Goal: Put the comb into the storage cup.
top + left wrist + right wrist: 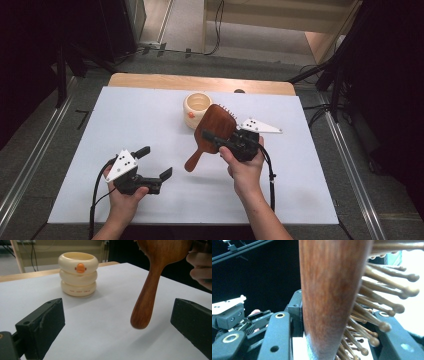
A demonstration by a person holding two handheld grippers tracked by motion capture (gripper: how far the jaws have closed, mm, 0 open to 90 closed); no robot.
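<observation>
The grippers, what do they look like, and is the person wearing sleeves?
Both grippers, left and right, are black with blocky jaws. Each carries a grey three-cornered plate with dark dots and trails a black cable. The forearms are bare, with no sleeves.

Hairbrush [214,131] held off the table [125,120], head up near the ringed pot [198,109] (pot just behind-left). Right gripper [220,138] right of the handle, left gripper [155,162] near-left, well apart.
</observation>
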